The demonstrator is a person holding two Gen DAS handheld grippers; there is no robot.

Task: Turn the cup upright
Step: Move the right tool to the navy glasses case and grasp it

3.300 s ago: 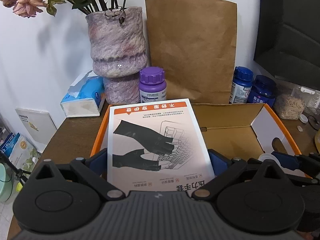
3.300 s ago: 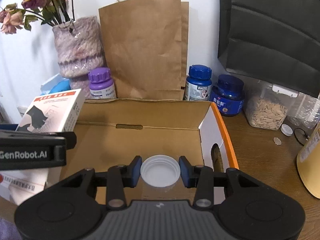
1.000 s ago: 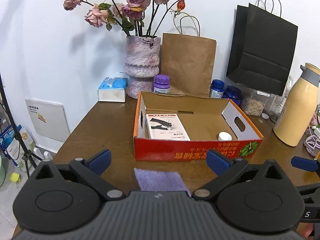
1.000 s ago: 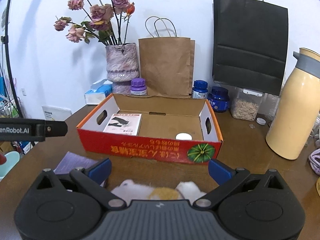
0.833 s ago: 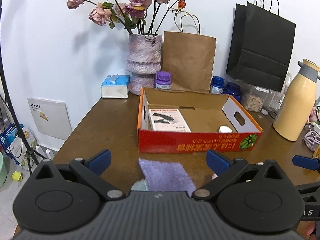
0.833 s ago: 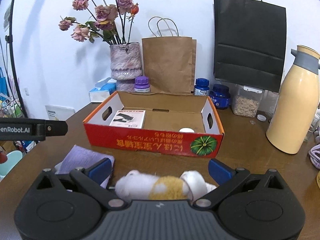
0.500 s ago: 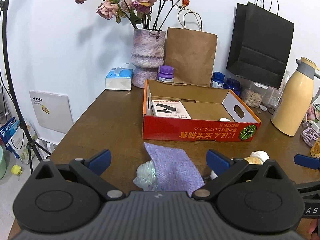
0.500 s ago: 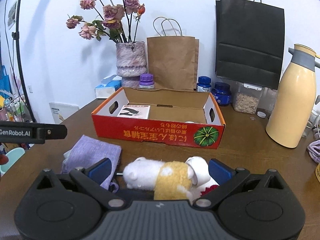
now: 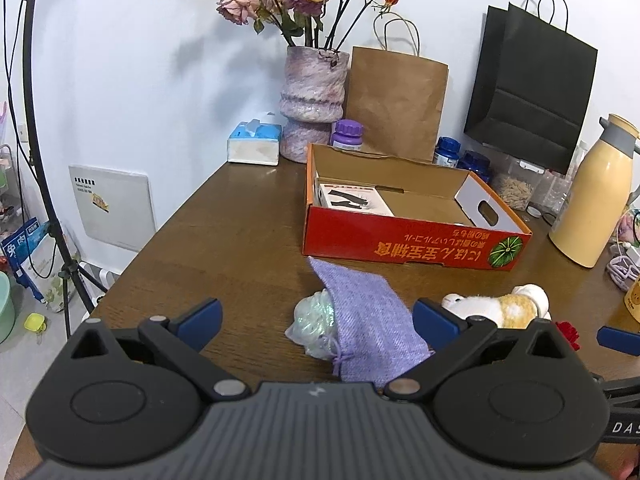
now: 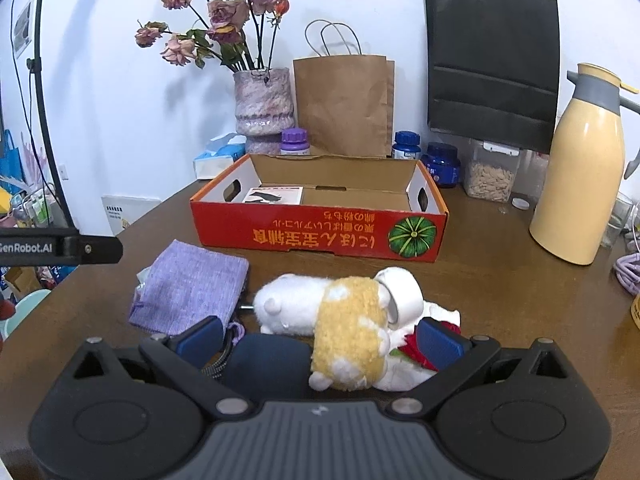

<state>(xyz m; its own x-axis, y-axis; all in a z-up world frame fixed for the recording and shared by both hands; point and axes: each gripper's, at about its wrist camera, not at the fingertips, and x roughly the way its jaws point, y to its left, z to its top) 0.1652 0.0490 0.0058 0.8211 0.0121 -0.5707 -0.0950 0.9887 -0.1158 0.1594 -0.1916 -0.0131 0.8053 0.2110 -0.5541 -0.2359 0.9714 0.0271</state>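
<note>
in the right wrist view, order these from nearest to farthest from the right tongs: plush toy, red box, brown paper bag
1. plush toy, lying right between the right tongs.
2. red box, mid-table beyond it.
3. brown paper bag, at the back wall.

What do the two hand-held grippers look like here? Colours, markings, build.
Both match: the left hand-held gripper and right hand-held gripper have a grey ribbed body, matte black linkage arms with silver pivot pins, round black discs either side, and blue finger pads. In the right wrist view, the left unit's black side bar carries white "GenRobot.AI" lettering. No cables or sleeves show.
</note>
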